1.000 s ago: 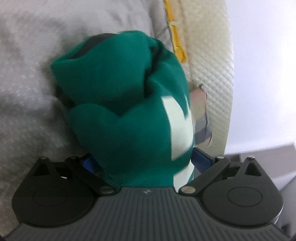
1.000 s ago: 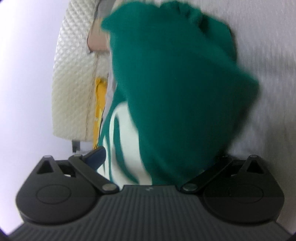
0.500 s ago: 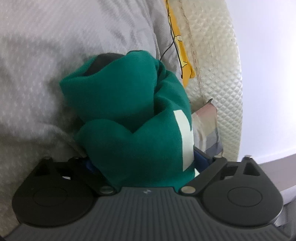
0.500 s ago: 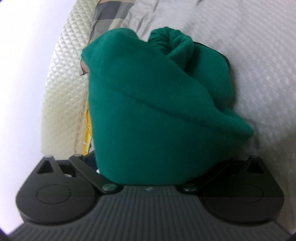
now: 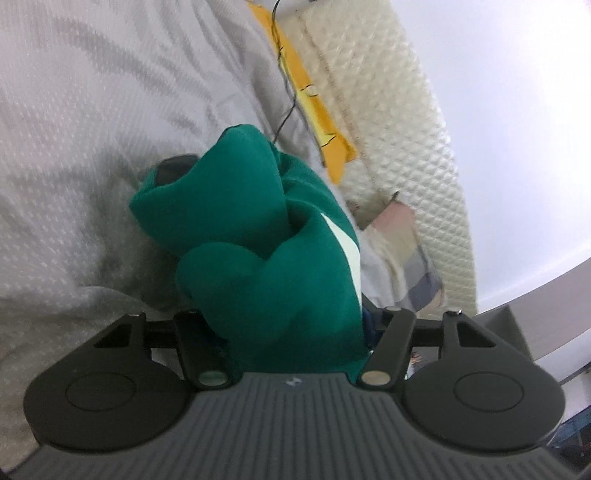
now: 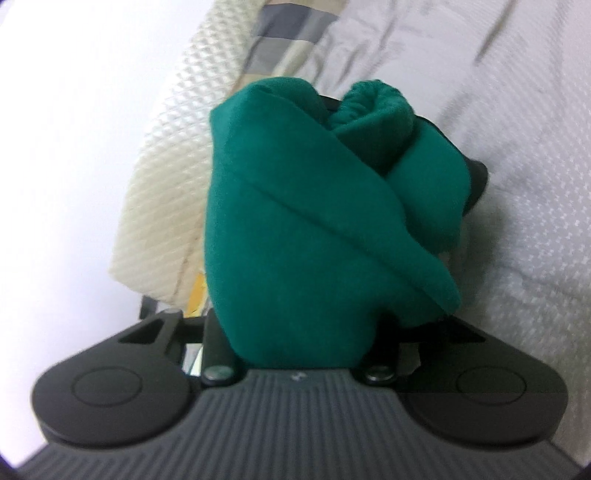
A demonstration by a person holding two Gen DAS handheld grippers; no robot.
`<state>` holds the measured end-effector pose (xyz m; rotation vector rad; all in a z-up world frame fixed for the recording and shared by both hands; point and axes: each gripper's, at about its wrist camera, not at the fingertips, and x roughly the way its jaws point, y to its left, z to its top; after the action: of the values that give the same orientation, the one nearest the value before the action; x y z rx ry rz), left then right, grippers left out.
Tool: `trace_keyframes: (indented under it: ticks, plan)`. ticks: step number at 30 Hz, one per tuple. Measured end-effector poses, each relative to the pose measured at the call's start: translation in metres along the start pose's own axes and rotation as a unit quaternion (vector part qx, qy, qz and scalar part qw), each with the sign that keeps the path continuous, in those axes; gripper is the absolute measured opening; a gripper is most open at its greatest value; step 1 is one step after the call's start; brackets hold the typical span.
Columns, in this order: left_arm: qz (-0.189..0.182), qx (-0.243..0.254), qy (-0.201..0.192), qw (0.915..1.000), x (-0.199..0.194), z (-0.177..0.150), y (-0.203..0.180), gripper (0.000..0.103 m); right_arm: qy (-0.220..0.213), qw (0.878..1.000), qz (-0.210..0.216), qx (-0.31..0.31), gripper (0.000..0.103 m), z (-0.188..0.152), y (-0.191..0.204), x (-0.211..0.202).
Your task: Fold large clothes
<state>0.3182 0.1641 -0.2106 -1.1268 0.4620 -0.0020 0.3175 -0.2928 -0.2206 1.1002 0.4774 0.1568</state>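
A green garment (image 5: 266,236) with a white patch is bunched up between the fingers of my left gripper (image 5: 258,221). Its jaws are closing and squeeze the bundle at its base. A dark fingertip (image 5: 173,166) shows past the cloth at the upper left; the other finger is hidden. In the right wrist view the same green garment (image 6: 295,229) fills my right gripper (image 6: 332,206), whose jaws are also closing on the cloth. Only a dark finger edge (image 6: 476,181) shows at the right. The bundle hangs above the grey-white bedspread (image 5: 92,129).
A cream quilted mattress edge (image 5: 406,129) runs beside the bed, with a yellow cloth (image 5: 317,110) and a thin black cable (image 5: 288,107) next to it. A plaid fabric (image 6: 288,33) lies by the quilted edge. A white wall (image 6: 74,110) stands beyond.
Both grippers' jaws have narrowed onto the green bundle. Both views have risen and rolled, so the bed now looks tilted and more of the bedspread shows.
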Motion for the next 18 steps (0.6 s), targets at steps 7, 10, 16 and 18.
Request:
trace_keyframes:
  ticks: [7,10,16,18]
  plan:
    - [-0.046,-0.001,0.013,0.9989,-0.044,0.003,-0.026,0.068,-0.006,0.999,0.030,-0.020,0.043,0.005,0.028,-0.057]
    - [-0.065,0.006,0.024,0.9976,-0.053,0.005,-0.047,0.068,-0.013,0.999,0.037,-0.024,0.043,0.021,0.046,-0.073]
    - [-0.089,0.020,0.057,0.9942,-0.043,-0.004,-0.101,0.068,-0.041,0.997,0.050,-0.032,0.044,0.064,0.070,-0.098]
    - [-0.096,0.026,0.065,0.9929,-0.031,-0.008,-0.125,0.068,-0.048,0.997,0.054,-0.034,0.044,0.082,0.072,-0.105]
